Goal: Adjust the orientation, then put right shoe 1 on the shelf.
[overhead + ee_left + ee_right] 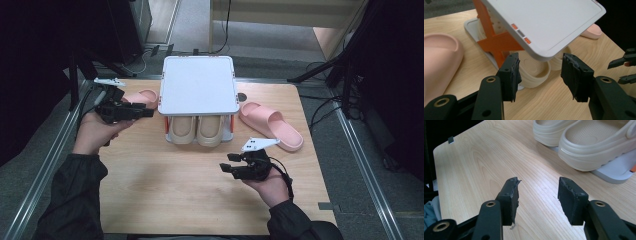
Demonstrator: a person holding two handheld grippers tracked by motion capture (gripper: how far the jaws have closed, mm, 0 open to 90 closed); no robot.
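Observation:
A white two-tier shoe rack (198,82) with orange cross braces (496,42) stands at the table's far middle. A pair of beige slippers (196,130) sits on its lower shelf, toes toward me. One pink slipper (272,125) lies to the right of the rack, another (142,96) to its left. My left gripper (146,112) hovers open beside the rack's left side, close to the left pink slipper, with nothing between its jaws. My right gripper (227,168) is open and empty over bare wood in front of the rack, pointing left.
The wooden table (165,190) has free room across its near half. Metal rails run along both sides of it. Black stands and cables sit on the floor beyond the far corners.

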